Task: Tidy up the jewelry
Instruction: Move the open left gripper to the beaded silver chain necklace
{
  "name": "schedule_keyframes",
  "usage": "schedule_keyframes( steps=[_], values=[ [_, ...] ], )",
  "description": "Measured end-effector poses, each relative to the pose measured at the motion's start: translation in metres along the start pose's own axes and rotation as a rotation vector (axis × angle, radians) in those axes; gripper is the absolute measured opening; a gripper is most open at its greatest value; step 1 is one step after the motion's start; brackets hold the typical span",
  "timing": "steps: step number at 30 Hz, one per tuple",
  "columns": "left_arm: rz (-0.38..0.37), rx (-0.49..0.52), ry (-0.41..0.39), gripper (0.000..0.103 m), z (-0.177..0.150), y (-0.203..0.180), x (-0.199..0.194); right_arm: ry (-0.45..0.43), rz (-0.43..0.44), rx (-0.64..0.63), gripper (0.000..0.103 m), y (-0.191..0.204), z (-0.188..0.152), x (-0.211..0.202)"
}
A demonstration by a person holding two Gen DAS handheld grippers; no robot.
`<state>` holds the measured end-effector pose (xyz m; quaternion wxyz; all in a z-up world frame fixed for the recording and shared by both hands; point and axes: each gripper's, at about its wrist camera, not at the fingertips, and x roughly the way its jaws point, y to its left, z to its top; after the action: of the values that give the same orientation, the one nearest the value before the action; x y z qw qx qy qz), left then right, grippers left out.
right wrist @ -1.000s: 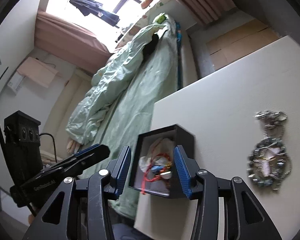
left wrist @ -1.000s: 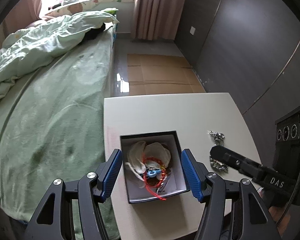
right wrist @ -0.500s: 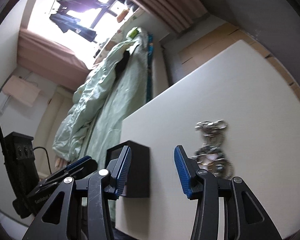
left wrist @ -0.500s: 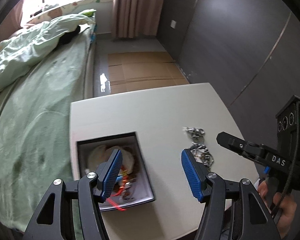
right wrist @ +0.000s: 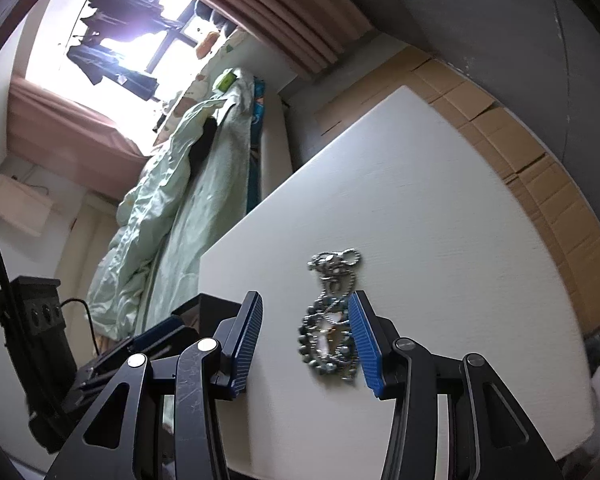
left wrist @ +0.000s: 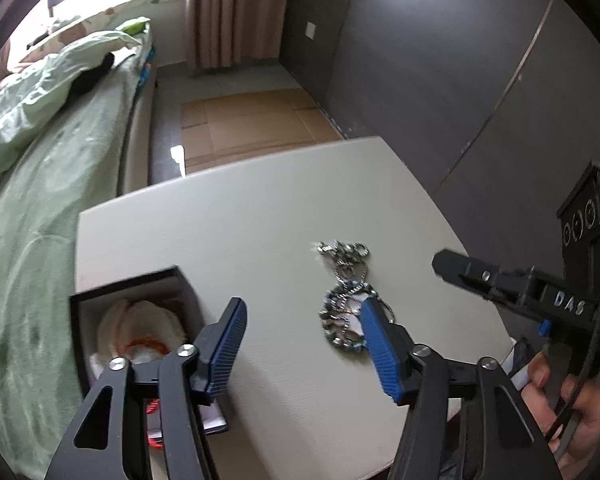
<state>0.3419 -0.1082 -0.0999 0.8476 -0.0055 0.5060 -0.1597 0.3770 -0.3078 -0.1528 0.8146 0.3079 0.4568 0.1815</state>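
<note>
A silver chain with blue-grey beads (left wrist: 346, 292) lies in a heap on the white table (left wrist: 260, 220); it also shows in the right wrist view (right wrist: 332, 316). A black open box (left wrist: 136, 320) with white cloth and a red cord inside stands at the table's left edge. My left gripper (left wrist: 302, 344) is open and empty, between the box and the chain. My right gripper (right wrist: 306, 340) is open and empty, its right finger just over the chain's edge. The right gripper shows in the left wrist view (left wrist: 500, 284), to the right of the chain.
A bed with a green quilt (left wrist: 40, 152) runs along the table's left side. Flattened cardboard (left wrist: 252, 124) covers the floor beyond the table. A dark wall (left wrist: 460, 80) stands to the right. The box shows as a dark corner (right wrist: 204, 308) in the right wrist view.
Both grippers have swung right, away from the box and over to the chain. The box has slid from between the fingers to the left. Both stay open.
</note>
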Motion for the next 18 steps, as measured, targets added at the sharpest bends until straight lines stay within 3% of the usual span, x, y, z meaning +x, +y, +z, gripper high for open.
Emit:
schedule_keyframes(
  steps=[1, 3, 5, 11, 18],
  values=[
    [0.001, 0.001, 0.016, 0.053, 0.0, -0.001, 0.006, -0.001, -0.001, 0.006, 0.046, -0.002, 0.001, -0.001],
    [-0.001, -0.007, 0.047, 0.038, -0.001, -0.002, 0.017, -0.007, 0.0, 0.016, 0.046, -0.007, 0.003, -0.004],
    [-0.002, -0.02, 0.077, 0.033, -0.003, -0.002, 0.029, -0.012, 0.001, 0.021, 0.046, -0.009, 0.004, -0.006],
    [0.002, -0.019, 0.119, 0.029, -0.009, -0.007, 0.051, -0.013, 0.009, 0.023, 0.046, -0.011, 0.004, -0.007],
    [0.018, -0.02, 0.152, 0.017, -0.012, -0.011, 0.068, -0.015, 0.014, 0.04, 0.046, -0.016, 0.006, -0.007]
  ],
)
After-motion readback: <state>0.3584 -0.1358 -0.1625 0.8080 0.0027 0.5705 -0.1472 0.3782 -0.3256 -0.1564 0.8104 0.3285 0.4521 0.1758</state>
